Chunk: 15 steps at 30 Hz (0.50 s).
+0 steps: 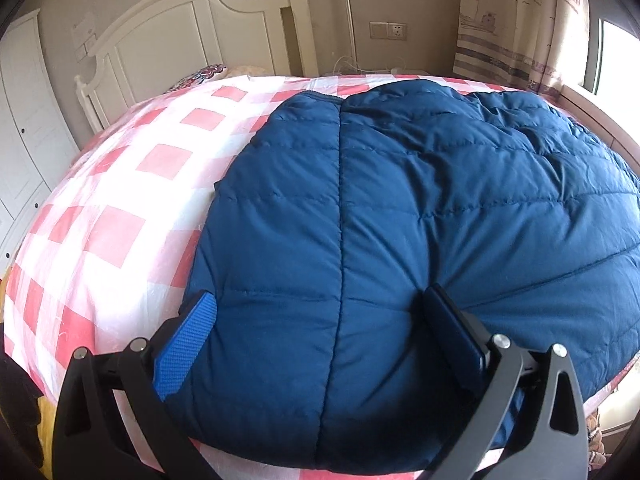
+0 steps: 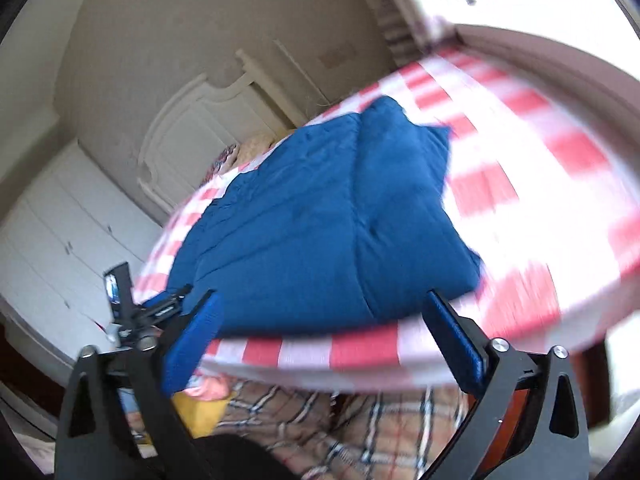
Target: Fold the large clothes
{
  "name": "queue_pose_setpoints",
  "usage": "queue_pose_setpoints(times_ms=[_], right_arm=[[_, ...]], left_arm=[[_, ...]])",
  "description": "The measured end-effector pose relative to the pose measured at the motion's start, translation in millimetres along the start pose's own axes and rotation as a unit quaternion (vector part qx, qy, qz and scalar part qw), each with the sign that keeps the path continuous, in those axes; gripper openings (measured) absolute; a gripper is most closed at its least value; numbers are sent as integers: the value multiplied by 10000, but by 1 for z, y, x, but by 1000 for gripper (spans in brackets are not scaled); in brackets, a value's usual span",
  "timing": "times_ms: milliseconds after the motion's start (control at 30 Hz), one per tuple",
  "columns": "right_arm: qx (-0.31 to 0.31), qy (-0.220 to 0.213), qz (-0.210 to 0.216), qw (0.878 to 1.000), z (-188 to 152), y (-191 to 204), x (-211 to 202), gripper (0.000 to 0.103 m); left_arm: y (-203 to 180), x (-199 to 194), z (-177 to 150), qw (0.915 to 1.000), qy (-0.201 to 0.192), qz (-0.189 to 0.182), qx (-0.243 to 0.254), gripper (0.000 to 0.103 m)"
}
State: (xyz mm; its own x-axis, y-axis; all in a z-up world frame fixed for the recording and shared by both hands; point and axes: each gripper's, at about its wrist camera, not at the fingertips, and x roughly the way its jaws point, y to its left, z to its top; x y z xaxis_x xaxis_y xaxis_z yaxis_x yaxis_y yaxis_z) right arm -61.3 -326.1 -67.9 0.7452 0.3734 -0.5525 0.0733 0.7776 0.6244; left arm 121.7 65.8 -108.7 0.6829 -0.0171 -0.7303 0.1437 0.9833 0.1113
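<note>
One puffy blue quilted jacket [image 1: 400, 208] lies folded on checked bedding [image 1: 120, 200].

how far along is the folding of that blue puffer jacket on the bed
Done: the blue puffer jacket lies on the red-and-white checked bedspread as a compact block, apparently already folded in. In hand: nothing; the left hand-held gripper stands open over the jacket's near edge, and the right hand-held gripper is open off the bed's edge. Left: probably another fold and smoothing its puffy, wrinkled surface.
</note>
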Motion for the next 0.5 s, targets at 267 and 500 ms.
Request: queue_pose_setpoints(times_ms=[267,500], right_arm=[[299,195,-25,9994,8,-16,38,91],[267,122,-213,9993,19,-4,75,92]], left_arm=[[2,0,-2,10000,-29,30,2,101],[1,0,-2,10000,-40,17,15,101]])
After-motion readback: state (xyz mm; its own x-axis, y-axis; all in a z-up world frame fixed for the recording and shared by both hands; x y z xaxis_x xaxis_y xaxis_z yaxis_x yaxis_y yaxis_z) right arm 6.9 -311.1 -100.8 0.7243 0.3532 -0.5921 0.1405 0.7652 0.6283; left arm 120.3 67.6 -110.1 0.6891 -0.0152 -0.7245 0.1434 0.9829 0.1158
